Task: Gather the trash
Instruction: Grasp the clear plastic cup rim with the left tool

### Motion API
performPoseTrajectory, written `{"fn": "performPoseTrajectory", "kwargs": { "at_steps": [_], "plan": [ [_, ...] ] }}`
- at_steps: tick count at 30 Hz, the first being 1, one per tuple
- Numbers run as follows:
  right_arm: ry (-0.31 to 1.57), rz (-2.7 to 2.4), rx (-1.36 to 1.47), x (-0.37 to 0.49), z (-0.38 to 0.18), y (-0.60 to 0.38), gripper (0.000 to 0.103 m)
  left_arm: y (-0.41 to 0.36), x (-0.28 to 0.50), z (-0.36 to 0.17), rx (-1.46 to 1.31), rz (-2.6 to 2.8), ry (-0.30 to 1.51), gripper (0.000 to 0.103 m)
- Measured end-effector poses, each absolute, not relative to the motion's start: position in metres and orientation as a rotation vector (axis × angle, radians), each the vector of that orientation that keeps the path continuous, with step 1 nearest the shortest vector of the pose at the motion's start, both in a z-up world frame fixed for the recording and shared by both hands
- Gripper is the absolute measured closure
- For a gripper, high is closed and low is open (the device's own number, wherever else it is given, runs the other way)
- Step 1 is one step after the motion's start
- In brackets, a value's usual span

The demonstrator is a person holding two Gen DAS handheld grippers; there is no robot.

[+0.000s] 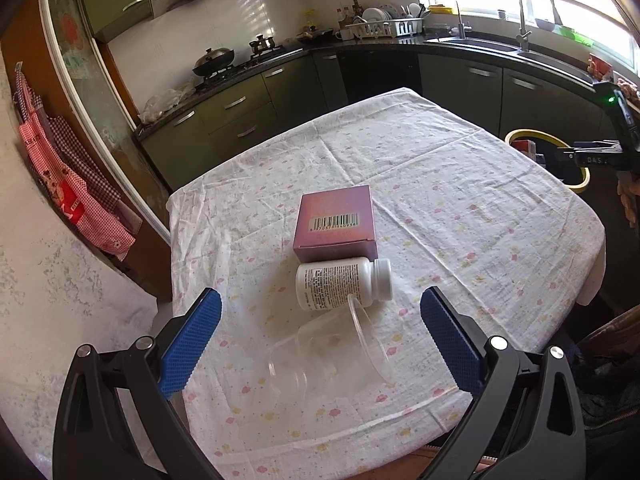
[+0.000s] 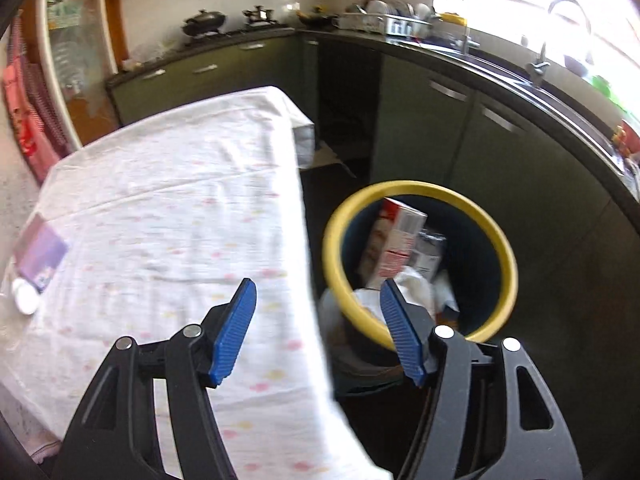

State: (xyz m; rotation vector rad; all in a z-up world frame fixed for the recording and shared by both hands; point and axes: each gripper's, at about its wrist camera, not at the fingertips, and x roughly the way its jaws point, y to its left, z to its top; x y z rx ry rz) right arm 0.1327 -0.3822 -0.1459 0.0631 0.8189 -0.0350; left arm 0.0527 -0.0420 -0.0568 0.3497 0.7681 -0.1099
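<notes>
On the flowered tablecloth (image 1: 460, 208) lie a purple box (image 1: 336, 222), a white pill bottle (image 1: 340, 284) on its side, and a clear plastic cup (image 1: 332, 354) on its side. My left gripper (image 1: 320, 334) is open and empty, with the cup between its fingers. My right gripper (image 2: 318, 328) is open and empty over the table's right edge, beside the yellow-rimmed bin (image 2: 500, 248). The bin holds a red and white carton (image 2: 394, 240) and crumpled white paper. The box (image 2: 40, 254) and bottle (image 2: 25, 300) show at the far left in the right wrist view.
The bin (image 1: 580, 178) stands on the floor right of the table. Dark green kitchen cabinets (image 1: 248, 108) with a stove, dish rack and sink (image 1: 480, 44) wrap around behind. A red checked apron (image 1: 72, 184) hangs on the left wall.
</notes>
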Motion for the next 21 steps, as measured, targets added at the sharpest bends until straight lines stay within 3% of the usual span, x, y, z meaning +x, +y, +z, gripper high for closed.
{"fn": "performPoseTrajectory", "kwargs": {
  "at_steps": [8,16,21],
  "plan": [
    [0.783,0.121,0.064,0.121,-0.130,-0.337,0.042,-0.046,0.056,-0.079,0.402,-0.022,0.838,0.006],
    [0.784,0.146,0.073,0.116,-0.128,-0.331,0.042,-0.034,0.066,-0.095,0.393,0.019,0.925,0.026],
    [0.782,0.156,0.068,0.115,-0.127,-0.328,0.042,-0.031,0.068,-0.104,0.386,0.016,0.970,0.044]
  ]
}}
